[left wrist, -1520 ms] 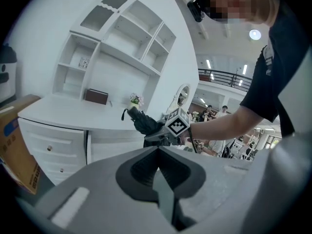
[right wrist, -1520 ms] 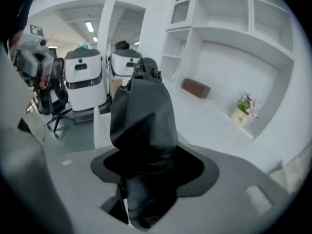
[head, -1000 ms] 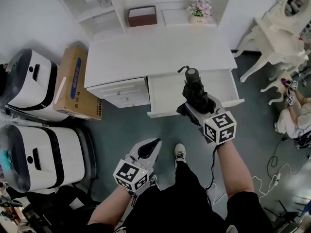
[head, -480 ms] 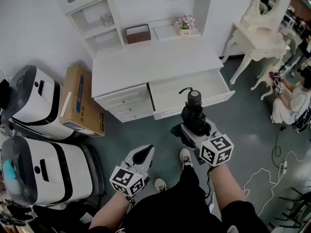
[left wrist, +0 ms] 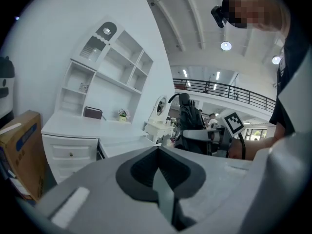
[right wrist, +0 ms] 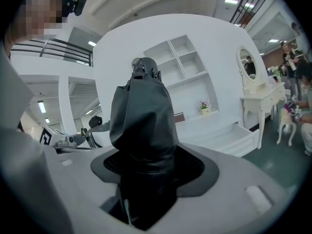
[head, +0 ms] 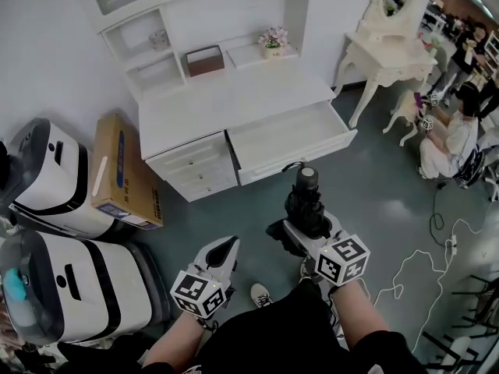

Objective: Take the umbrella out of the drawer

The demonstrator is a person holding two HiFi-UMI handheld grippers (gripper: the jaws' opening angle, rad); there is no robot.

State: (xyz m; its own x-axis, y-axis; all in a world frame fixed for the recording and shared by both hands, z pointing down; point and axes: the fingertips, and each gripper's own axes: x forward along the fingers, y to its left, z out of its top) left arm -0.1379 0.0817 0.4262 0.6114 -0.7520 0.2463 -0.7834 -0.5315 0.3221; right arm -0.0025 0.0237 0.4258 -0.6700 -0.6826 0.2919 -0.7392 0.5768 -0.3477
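A folded black umbrella [head: 304, 205] stands upright in my right gripper [head: 300, 226], well clear of the white desk [head: 234, 100] and over the grey floor. In the right gripper view the umbrella [right wrist: 142, 126] fills the middle, with the jaws shut round its lower part. The drawer [head: 290, 137] on the desk's right side stands pulled out and looks empty. My left gripper [head: 223, 248] hangs low by the person's left knee, jaws shut with nothing between them. In the left gripper view the drawer [left wrist: 124, 144] shows beyond the shut jaws.
A brown box [head: 207, 59] and a small flower pot [head: 272, 40] sit on the desk's shelves. A cardboard carton [head: 121, 174] leans left of the desk, beside two white machines [head: 66, 275]. A white dressing table [head: 390, 49] and a seated person [head: 456, 142] are at the right. Cables [head: 421, 263] lie on the floor.
The person has stepped back from the desk. My right gripper carried the umbrella away from the drawer, now over the floor. The left gripper kept its place by the knee.
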